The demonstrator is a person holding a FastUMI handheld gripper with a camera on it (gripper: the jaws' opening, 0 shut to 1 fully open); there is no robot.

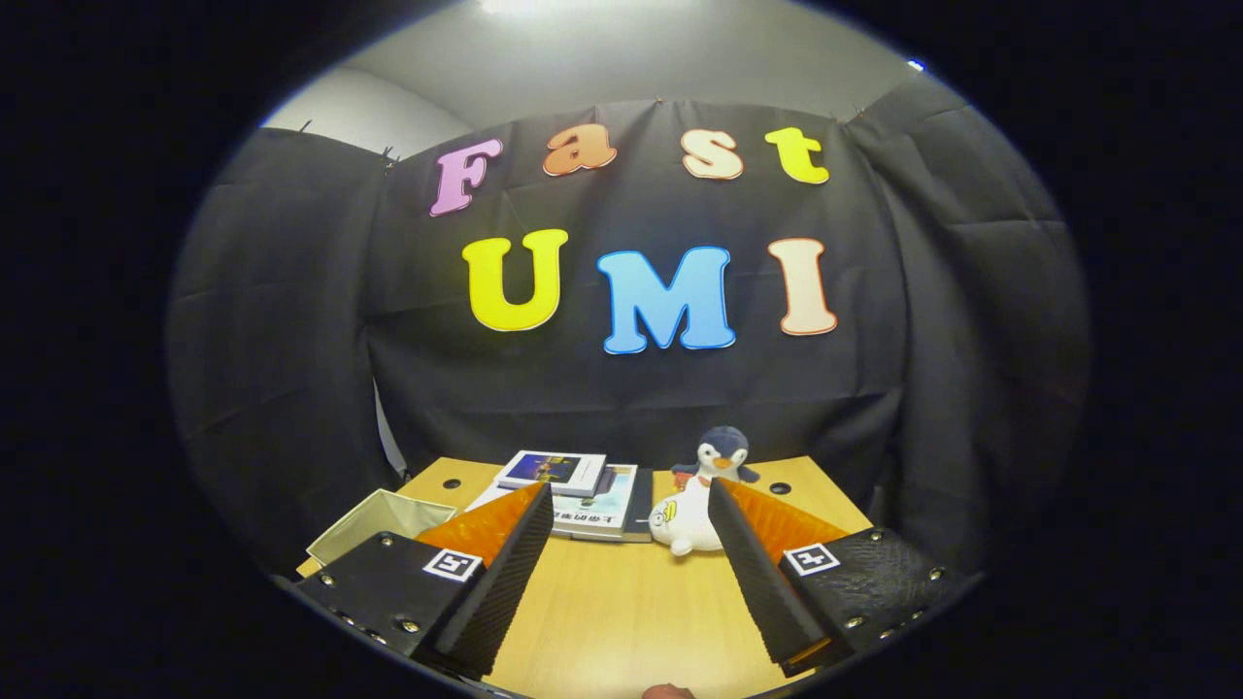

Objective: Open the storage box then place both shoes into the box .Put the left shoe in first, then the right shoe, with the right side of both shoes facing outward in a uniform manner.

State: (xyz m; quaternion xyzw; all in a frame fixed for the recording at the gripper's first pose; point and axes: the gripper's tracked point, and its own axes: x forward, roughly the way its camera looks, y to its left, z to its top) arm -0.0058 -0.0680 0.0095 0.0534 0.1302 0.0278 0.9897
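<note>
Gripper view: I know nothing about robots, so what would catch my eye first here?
Probably the gripper, its two fingers spread open over the bare wooden table with nothing between them. Just beyond the fingertips sit a white duck toy and a penguin plush, with stacked books beside them and an open fabric box outside the left finger.

Camera rides the tongs (629,505) — low over table (621,602), facing booth wall.

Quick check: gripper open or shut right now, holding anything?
Gripper: open, holding nothing, fingers spread over the bare table, books and a toy penguin beyond them.
</note>
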